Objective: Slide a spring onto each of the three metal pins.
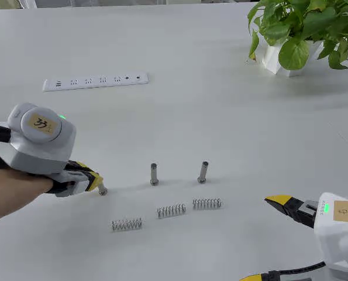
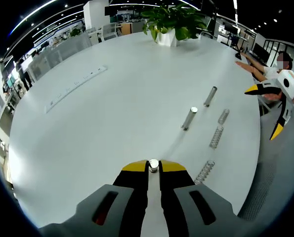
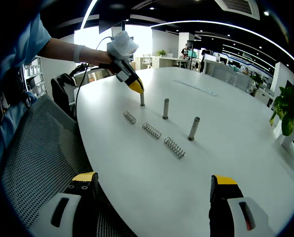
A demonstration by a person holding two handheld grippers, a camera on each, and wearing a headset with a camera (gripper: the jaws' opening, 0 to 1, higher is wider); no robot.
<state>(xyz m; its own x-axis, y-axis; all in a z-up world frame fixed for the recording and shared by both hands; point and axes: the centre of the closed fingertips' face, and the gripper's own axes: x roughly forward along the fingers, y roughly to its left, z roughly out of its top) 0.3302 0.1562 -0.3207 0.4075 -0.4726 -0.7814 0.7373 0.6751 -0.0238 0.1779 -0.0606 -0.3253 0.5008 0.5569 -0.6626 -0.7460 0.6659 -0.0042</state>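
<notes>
Your headset camera looks forward and down across the white table (image 1: pixel 220 117), from the near edge out to the plant (image 1: pixel 302 29) at far right. The left gripper view rides low and close over the tabletop, facing the plant end, with the left pin (image 2: pixel 153 165) tight at its jaw tips. The right gripper view sits back at the table's edge and faces across toward the left gripper (image 3: pixel 137 88). All three views share the pins (image 1: pixel 154 174) and the springs (image 1: pixel 172 211).

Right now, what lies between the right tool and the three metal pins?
Three springs lie in a row on the table, as the right gripper view shows.
</notes>
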